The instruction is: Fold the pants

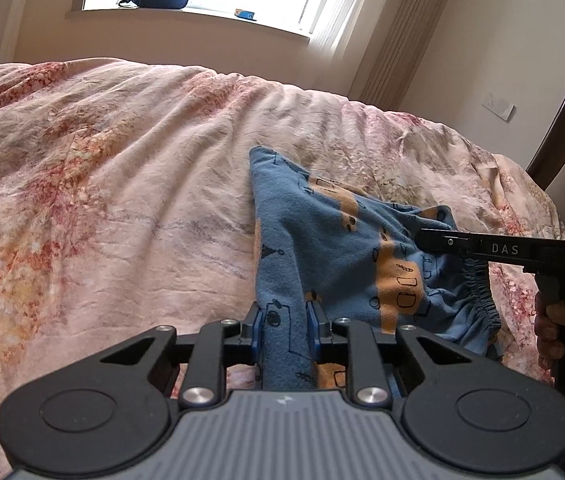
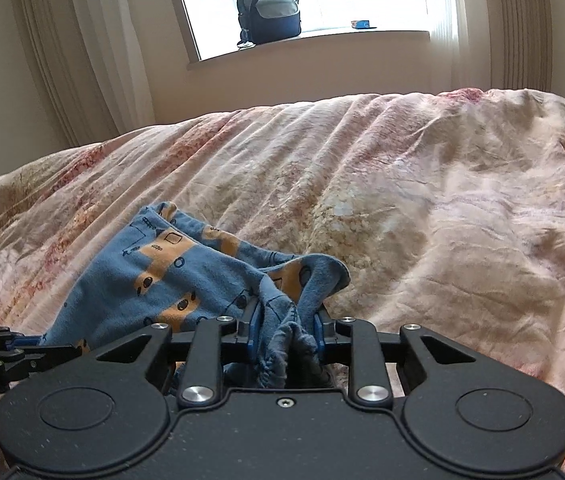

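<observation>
Small blue pants [image 1: 322, 240] with orange shapes and black line drawings lie bunched on the pink floral bedspread [image 1: 102, 180]. My left gripper [image 1: 284, 320] is shut on a fold of the pants at their near edge. My right gripper [image 2: 286, 330] is shut on the gathered elastic waistband end of the pants [image 2: 154, 276]. The right gripper also shows in the left wrist view [image 1: 434, 240] at the right, its fingers on the cloth, held by a hand. The left gripper shows at the left edge of the right wrist view [image 2: 18, 348].
The bedspread [image 2: 422, 208] covers a wide bed. A window sill behind holds a dark backpack [image 2: 268, 8] and a small blue box [image 2: 360, 24]. Curtains hang at both sides. A dark wooden chair back [image 1: 562, 132] stands at the right.
</observation>
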Demonstrator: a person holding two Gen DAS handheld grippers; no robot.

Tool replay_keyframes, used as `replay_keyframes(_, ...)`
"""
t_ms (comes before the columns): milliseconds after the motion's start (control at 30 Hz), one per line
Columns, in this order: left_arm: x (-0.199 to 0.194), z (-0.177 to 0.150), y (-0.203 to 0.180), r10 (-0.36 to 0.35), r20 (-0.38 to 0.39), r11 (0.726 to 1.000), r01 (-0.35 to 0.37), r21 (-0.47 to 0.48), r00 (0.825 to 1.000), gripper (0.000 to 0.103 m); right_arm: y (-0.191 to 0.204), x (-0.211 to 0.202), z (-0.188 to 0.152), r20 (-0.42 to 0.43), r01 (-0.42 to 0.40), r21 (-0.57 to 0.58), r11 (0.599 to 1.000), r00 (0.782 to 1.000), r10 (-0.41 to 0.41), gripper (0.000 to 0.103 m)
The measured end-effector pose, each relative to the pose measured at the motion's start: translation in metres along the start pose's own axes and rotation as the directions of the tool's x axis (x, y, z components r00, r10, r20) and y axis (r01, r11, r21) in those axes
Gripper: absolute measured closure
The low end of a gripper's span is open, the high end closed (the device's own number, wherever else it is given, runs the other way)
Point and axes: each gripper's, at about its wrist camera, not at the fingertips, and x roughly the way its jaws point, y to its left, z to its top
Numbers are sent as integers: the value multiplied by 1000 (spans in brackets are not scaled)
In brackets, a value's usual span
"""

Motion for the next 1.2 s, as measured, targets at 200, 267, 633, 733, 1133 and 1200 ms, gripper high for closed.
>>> replay_keyframes(200, 1, 0, 0, 1, 0, 1000, -1, 2, 1000, 79, 1, -1, 0, 4, 1, -3, 1000, 1000, -1, 75)
replay_keyframes(267, 0, 0, 0, 0, 0, 1000, 0, 1, 1000, 79, 2, -2, 0, 7, 5, -10, 1000, 1000, -5, 75)
replay_keyframes(633, 2, 1, 0, 6, -2, 1000, -6, 8, 1000, 79, 16, -3, -1, 25, 67, -97, 993, 998, -65, 75)
replay_keyframes(733, 0, 1, 0, 4, 0, 1000, -4, 9, 1000, 79, 16, -3, -3, 30, 70, -99, 993, 997, -67, 75)
replay_keyframes(1133, -8, 1, -3, -5, 40, 1000, 4, 30, 999, 84, 35, -17, -3, 134, 137, -188, 973, 984, -113, 80)
replay_keyframes(1200, -10, 2, -5, -4, 54, 999, 2, 39, 999, 84, 39, -22, -2, 165, 150, -208, 967, 979, -117, 82)
